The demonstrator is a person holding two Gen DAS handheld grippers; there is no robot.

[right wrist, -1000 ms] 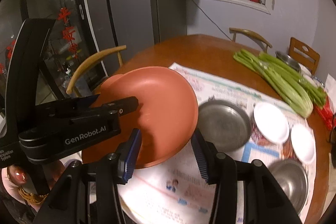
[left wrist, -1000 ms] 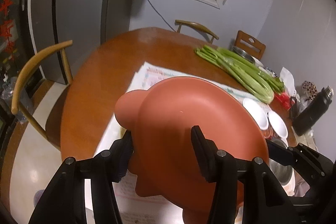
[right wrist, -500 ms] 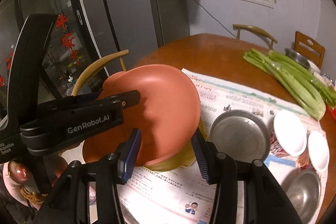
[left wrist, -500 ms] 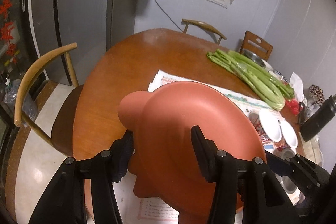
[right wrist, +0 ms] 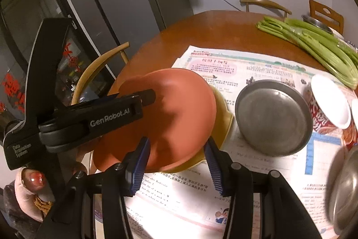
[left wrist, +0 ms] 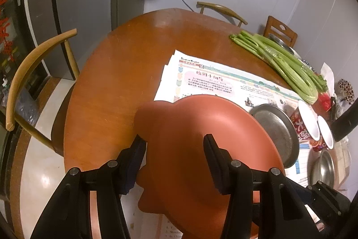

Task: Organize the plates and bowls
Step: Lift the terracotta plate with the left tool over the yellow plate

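Observation:
A terracotta-red plate (left wrist: 201, 140) with ear-shaped lobes is held tilted above the table. My left gripper (left wrist: 174, 149) is shut on its near edge, seen from the side in the right wrist view (right wrist: 147, 96). The red plate (right wrist: 176, 113) hangs over a yellow plate (right wrist: 221, 122) lying on the newspaper. My right gripper (right wrist: 176, 151) is open and empty, just in front of both plates. A steel plate (right wrist: 273, 118) lies to the right.
Two instant-noodle cups (left wrist: 308, 124) and a steel bowl (left wrist: 324, 167) stand at the right. Celery (left wrist: 282, 62) lies at the back right. Newspaper (left wrist: 214, 80) covers the round wooden table (left wrist: 125, 73). Chairs (left wrist: 33, 64) stand around it.
The left gripper has lifted and carried the red plate left and back, uncovering the yellow plate and the steel plate. The right gripper has stayed open.

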